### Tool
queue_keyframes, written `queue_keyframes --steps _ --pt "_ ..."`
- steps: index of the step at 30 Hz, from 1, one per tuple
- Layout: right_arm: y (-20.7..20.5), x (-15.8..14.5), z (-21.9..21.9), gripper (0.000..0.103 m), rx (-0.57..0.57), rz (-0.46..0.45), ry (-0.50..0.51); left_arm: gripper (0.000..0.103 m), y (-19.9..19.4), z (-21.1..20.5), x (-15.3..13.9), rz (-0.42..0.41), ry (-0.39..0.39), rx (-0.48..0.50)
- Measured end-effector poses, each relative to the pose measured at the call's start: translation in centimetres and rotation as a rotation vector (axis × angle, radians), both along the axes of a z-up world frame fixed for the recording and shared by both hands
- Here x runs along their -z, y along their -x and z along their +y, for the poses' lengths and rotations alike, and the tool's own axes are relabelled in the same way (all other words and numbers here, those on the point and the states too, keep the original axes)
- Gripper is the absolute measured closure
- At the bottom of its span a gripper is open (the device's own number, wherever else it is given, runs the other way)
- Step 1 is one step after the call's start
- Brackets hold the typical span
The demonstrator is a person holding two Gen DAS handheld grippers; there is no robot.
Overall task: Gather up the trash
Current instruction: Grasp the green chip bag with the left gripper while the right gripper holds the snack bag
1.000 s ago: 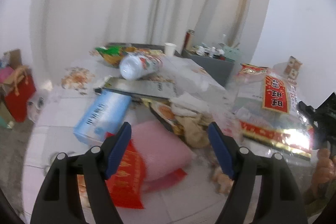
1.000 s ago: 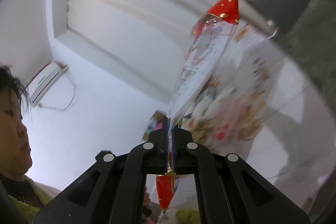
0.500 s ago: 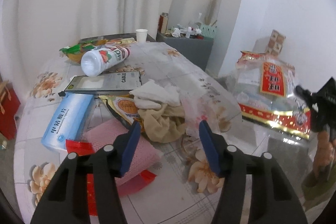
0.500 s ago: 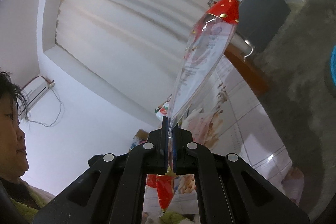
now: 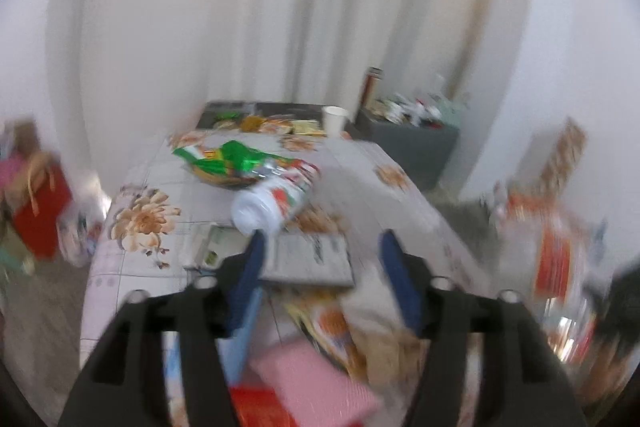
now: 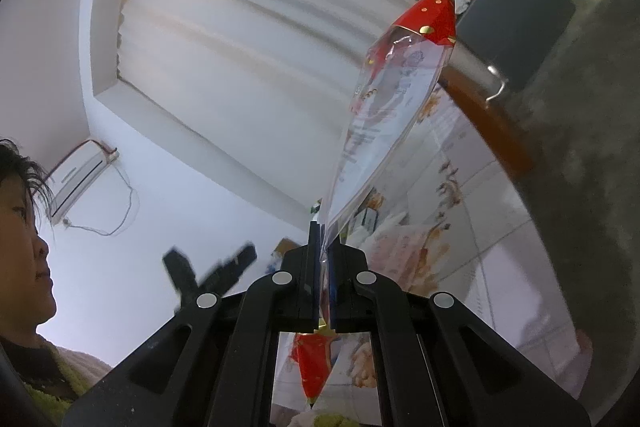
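Note:
My left gripper hovers over the littered table, its jaws opening, with nothing between the blue pads. Just beyond its tips lie a flat printed package and a tipped white bottle; a green wrapper sits in a bowl farther back. Below the fingers are a pink pad, a blue box, an orange wrapper and crumpled brown paper. My right gripper is shut on a clear snack bag with red ends, blurred at right in the left wrist view.
A paper cup stands at the table's far end. A grey cabinet with clutter on top is behind it to the right. A red bag sits on the floor at left. A person is at the left edge.
The left gripper rose and moved farther along the table, its jaws narrowing and then widening again. It now shows as a dark blur in the right wrist view. The right gripper still holds the bag.

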State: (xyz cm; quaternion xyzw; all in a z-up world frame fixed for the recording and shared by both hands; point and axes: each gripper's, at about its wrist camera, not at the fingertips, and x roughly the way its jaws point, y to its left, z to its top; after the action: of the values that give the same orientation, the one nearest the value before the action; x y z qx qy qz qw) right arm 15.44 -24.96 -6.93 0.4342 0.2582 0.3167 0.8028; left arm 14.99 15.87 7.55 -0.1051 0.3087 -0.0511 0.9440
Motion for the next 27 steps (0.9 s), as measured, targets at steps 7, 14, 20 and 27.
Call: queue_keyframes --steps 7,14,20,27 --pt "-1.2 0.1 1.0 0.101 -0.053 0.006 -0.009 0.033 -15.2 12.1 3.5 0.321 0.445 -0.208" --pt "-1.4 -0.6 0.8 0.1 -0.043 0.021 0.016 0.035 -22.1 17.2 10.1 0.498 0.642 -0.371" --pt "-1.6 -0.5 0.7 0.1 -0.037 0.052 0.028 0.071 -23.7 17.7 13.1 0.541 0.681 -0.382" --pt "-1.2 -0.9 1.2 0.1 -0.039 0.057 0.045 0.092 -23.8 19.3 12.0 0.391 0.77 -0.387"
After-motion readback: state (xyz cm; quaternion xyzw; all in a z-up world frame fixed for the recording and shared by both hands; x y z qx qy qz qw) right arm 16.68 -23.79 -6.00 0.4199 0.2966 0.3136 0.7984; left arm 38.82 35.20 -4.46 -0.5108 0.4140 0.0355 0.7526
